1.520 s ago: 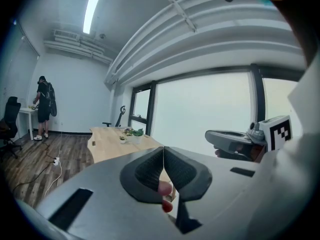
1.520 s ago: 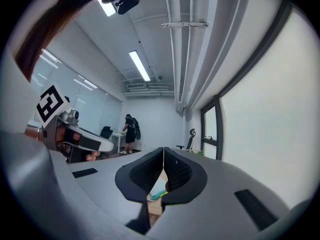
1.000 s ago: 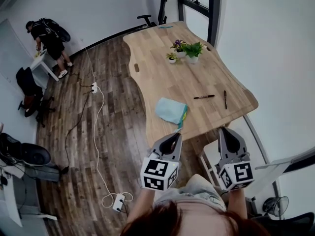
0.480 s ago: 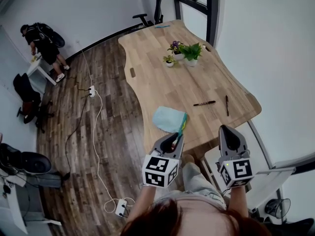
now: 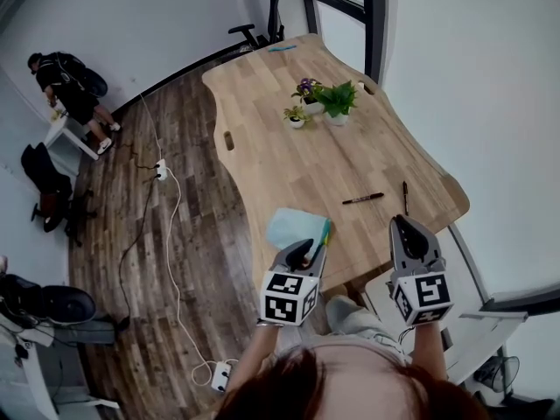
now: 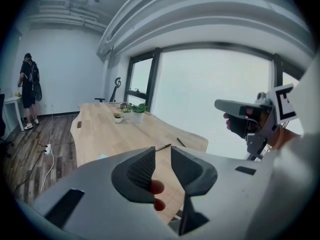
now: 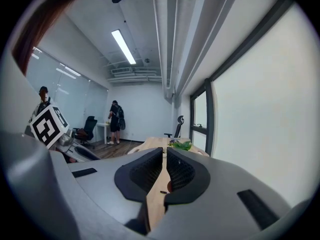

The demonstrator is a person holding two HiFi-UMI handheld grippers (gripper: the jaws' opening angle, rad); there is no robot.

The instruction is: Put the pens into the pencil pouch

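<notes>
A light blue pencil pouch (image 5: 296, 228) lies near the front edge of the wooden table (image 5: 289, 147). Two dark pens rest to its right: one lies crosswise (image 5: 362, 199), the other (image 5: 405, 197) points away near the right edge. Both pens also show in the left gripper view, the crosswise pen (image 6: 163, 147) beside the other pen (image 6: 180, 142). My left gripper (image 5: 310, 248) hovers just in front of the pouch; its jaws are opening with nothing between them. My right gripper (image 5: 402, 224) is shut and empty, held off the table's front right corner.
Small potted plants (image 5: 320, 101) stand at the table's far middle. A person (image 5: 63, 83) stands by a white desk at the far left. Cables and a power strip (image 5: 161, 170) run over the wood floor on the left. An office chair (image 5: 248, 31) stands behind the table.
Both grippers have come forward to the table's front edge. The left gripper's jaws, shut before, now stand apart. The right gripper stays shut.
</notes>
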